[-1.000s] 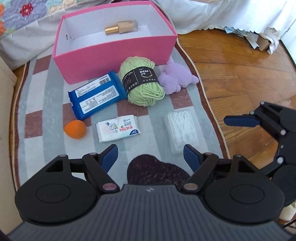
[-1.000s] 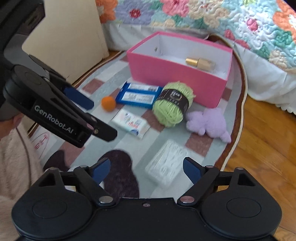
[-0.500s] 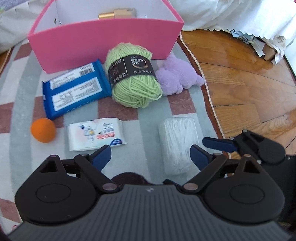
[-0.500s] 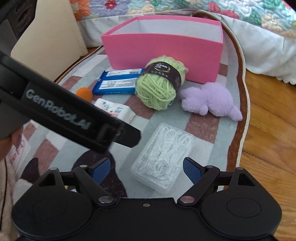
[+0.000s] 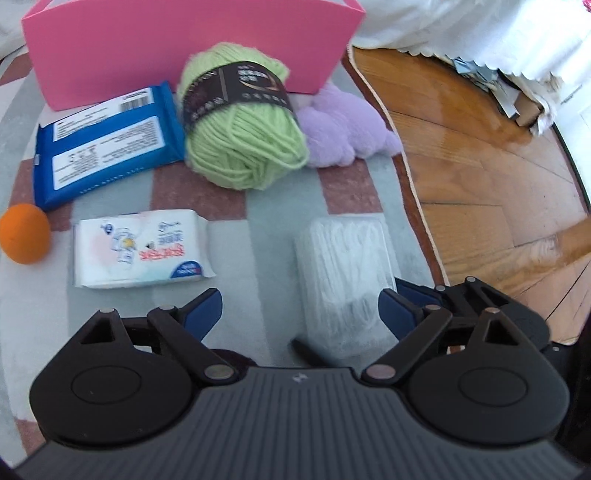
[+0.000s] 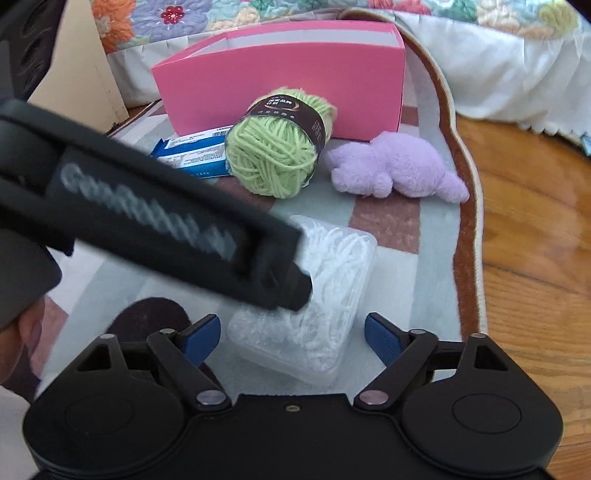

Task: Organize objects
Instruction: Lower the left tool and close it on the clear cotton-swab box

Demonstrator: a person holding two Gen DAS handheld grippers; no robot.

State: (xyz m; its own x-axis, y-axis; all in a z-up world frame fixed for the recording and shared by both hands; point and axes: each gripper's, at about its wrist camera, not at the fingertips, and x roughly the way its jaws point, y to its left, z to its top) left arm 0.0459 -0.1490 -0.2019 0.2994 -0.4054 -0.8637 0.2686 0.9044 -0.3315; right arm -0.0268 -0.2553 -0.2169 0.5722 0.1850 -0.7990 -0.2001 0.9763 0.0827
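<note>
1. On a striped rug [image 5: 273, 229] beside a wooden floor [image 5: 480, 155] lie the things to sort, in front of a pink box [image 5: 177, 44].
2. The clear case [image 6: 325, 291] of white loops lies flat at the near edge of the rug, well apart from the box.
3. The right gripper [image 6: 291, 332] straddles the case's near end; its fingers are closing, with the case between them and a gap on each side, so they have no hold yet.
4. The left gripper [image 5: 299, 314] has its fingers spread wide; its right finger sits just beside the case's near right corner, its left finger over bare rug. It holds nothing.
5. In the right wrist view the left gripper's dark arm crosses in front of the case's far left part, blurred.
6. The green yarn [image 5: 243, 125], banded in black, lies just before the box, touching a blue pack [image 5: 107, 140] on its left.
7. A purple plush [image 6: 391, 166] lies right of the yarn, near the rug's brown border.
8. A white tissue pack [image 5: 140, 247] lies nearer, left of the case, with an orange ball [image 5: 24, 232] at its left.
9. A flowered quilt [image 6: 258, 11] hangs behind the box.
</note>
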